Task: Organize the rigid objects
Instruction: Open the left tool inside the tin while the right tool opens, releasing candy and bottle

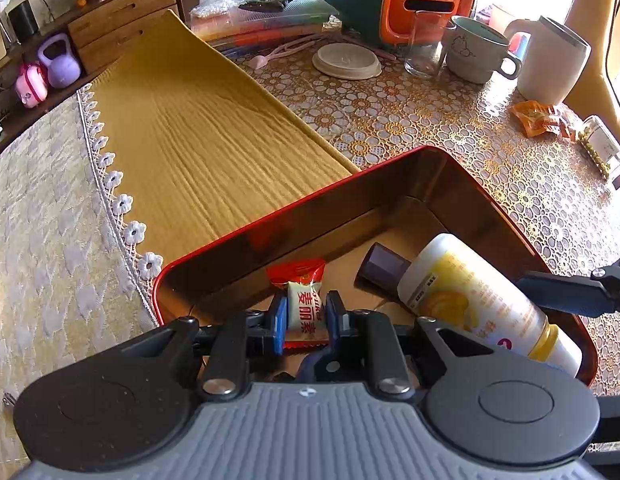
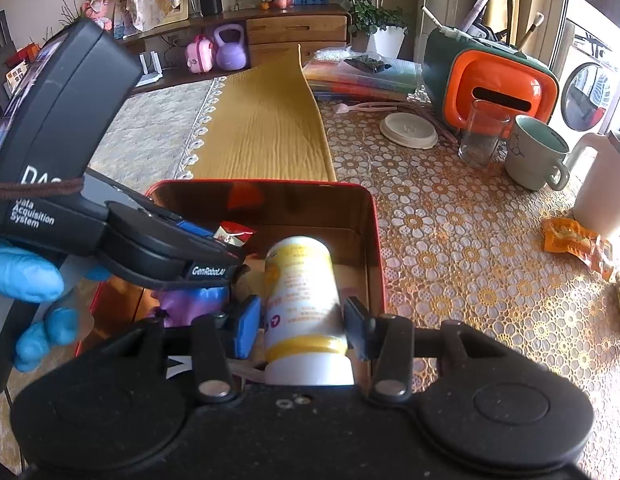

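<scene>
Now, left gripper (image 1: 305, 314): nearly closed, its blue pads pinching a red-and-white sweet (image 1: 303, 304) low in the middle of the left wrist view, over the tin's floor
Right gripper (image 2: 299, 322): partly open, its pads pressed on both sides of a white-and-yellow bottle (image 2: 301, 300) at lower centre of the right wrist view
Red tin (image 1: 390, 160): open, square, filled the lower half of both views; it sat on the patterned tablecloth (image 1: 410, 112)
Bottle: lay tilted inside the tin with its dark cap (image 1: 384, 268) pointing toward the tin's far corner; in the left wrist view it sat at lower right, beside the sweet but apart from it
Sweet: upright between the pads, its red twisted end toward the tin's far wall
Hand: a blue-gloved hand (image 2: 25, 276) held the left gripper's handle at the left edge of the right wrist view
Purple item (image 2: 189, 304): showed under the left gripper in the right wrist view; I could not tell what it was
Table beyond the tin: a yellow cloth (image 1: 197, 120) at upper centre-left, a glass (image 1: 426, 48), a mug (image 1: 478, 52) and a white jug (image 1: 550, 64) at upper right, an orange wrapper (image 1: 538, 118) at right
</scene>
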The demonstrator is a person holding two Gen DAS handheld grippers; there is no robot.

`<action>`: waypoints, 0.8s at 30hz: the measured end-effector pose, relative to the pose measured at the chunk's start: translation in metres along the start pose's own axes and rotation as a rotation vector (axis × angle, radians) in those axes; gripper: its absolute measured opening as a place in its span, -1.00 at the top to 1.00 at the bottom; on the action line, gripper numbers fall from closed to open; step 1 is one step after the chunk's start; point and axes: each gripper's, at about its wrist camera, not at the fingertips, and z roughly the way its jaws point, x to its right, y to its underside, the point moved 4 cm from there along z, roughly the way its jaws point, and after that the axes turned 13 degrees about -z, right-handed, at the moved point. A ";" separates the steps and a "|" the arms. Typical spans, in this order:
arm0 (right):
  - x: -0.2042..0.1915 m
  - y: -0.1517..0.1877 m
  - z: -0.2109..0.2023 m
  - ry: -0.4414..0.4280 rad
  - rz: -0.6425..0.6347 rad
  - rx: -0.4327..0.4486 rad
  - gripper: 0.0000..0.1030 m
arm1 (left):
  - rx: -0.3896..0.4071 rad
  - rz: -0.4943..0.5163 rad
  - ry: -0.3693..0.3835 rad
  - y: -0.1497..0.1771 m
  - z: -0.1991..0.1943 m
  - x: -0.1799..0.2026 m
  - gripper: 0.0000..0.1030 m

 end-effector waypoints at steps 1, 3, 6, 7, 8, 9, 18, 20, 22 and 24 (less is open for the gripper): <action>0.000 0.001 -0.001 0.000 0.001 0.000 0.13 | 0.001 0.001 -0.003 0.000 -0.001 0.000 0.61; -0.002 0.002 -0.004 0.002 -0.002 0.001 0.12 | 0.011 0.004 -0.007 0.001 -0.003 0.001 0.57; -0.003 0.004 -0.007 0.000 -0.009 0.000 0.12 | 0.031 0.006 -0.006 0.002 -0.010 0.002 0.41; -0.003 0.004 -0.008 -0.003 -0.006 -0.001 0.11 | 0.039 0.007 -0.007 0.002 -0.012 0.002 0.34; -0.004 0.005 -0.009 -0.006 -0.004 -0.001 0.10 | 0.042 0.006 -0.006 0.002 -0.014 0.001 0.13; -0.004 0.005 -0.011 -0.009 -0.001 -0.001 0.09 | 0.049 0.003 -0.003 0.002 -0.016 0.001 0.00; -0.005 0.007 -0.030 -0.028 0.022 0.021 -0.15 | 0.117 0.005 0.030 0.007 -0.050 0.000 -0.17; -0.006 0.006 -0.035 -0.030 0.029 0.030 -0.19 | 0.131 0.006 0.029 0.010 -0.058 -0.002 -0.17; -0.007 0.006 -0.040 -0.032 0.034 0.040 -0.21 | 0.146 0.006 0.033 0.015 -0.068 -0.005 -0.17; -0.009 0.006 -0.045 -0.036 0.037 0.048 -0.22 | 0.155 0.000 0.044 0.020 -0.077 -0.008 -0.17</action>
